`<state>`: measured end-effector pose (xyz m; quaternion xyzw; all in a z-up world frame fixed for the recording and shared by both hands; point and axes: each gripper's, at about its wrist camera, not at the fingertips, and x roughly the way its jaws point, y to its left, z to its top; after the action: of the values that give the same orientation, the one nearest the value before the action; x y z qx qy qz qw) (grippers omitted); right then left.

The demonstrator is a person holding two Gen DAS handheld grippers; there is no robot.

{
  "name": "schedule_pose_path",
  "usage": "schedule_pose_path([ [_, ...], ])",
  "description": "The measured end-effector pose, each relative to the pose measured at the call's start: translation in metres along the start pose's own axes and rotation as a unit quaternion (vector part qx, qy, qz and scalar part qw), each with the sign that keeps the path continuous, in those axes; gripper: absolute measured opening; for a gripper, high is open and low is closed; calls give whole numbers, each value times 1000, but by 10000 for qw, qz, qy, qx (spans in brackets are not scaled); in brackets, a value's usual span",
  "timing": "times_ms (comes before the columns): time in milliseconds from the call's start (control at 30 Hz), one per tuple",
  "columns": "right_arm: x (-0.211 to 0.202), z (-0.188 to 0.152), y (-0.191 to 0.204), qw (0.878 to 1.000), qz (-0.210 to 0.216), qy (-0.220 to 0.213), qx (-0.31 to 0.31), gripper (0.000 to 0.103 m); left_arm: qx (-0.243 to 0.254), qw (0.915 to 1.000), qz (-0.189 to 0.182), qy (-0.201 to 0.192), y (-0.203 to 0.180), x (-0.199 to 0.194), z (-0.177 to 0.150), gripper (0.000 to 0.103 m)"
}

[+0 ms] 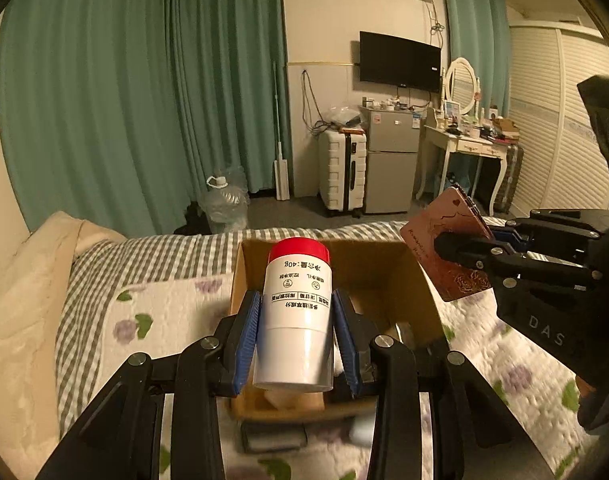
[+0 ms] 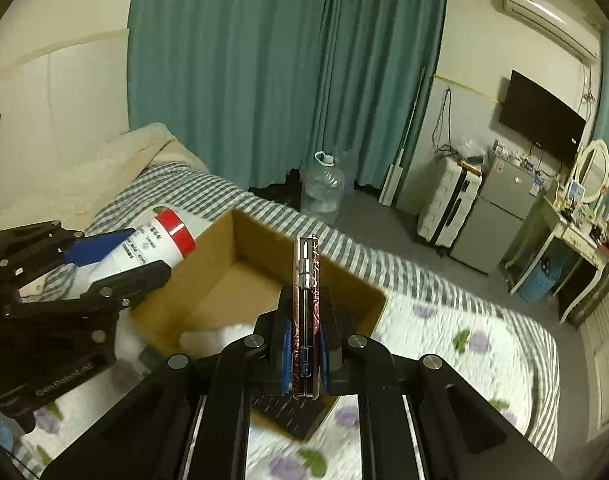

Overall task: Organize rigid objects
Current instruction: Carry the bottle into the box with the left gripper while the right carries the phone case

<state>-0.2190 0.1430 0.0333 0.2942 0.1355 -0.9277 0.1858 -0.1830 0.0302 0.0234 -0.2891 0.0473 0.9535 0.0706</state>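
My left gripper (image 1: 296, 300) is shut on a white bottle with a red cap (image 1: 294, 312) and holds it above the open cardboard box (image 1: 384, 276) on the bed. It also shows at the left of the right wrist view (image 2: 160, 240). My right gripper (image 2: 305, 300) is shut on a thin pink hinged case with rose print (image 2: 305, 292), held edge-on above the box (image 2: 208, 280). In the left wrist view the case (image 1: 444, 240) hangs over the box's right wall. Something white (image 2: 220, 336) lies inside the box.
The box stands on a floral quilt (image 1: 164, 320) over a striped sheet. A dark flat object (image 2: 288, 416) lies by the box's near side. Beyond the bed are a water jug (image 1: 224, 200), a suitcase (image 1: 342, 172), a small fridge and a dressing table.
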Motion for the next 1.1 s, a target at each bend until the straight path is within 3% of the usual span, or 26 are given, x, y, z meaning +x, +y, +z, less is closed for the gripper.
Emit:
schedule_pose_path([
  [333,61,-10,-8,9994,35,334,-96,10,61,9990,55,448,-5,73,-15,37],
  [533,77,-22,-9,9983,24,548,-184,10,98,9979,113,623,-7,94,-30,37],
  [700,81,-24,-15,9980,45,605,-167,10,31,9969,156,769,-2,103,-34,41],
  [800,81,-22,-16,9980,44,607,-171,10,84,9976,207,648,-3,97,-32,58],
  [1100,101,-12,-16,9976,47,676,-138,10,212,9985,200,458,-9,80,-30,64],
])
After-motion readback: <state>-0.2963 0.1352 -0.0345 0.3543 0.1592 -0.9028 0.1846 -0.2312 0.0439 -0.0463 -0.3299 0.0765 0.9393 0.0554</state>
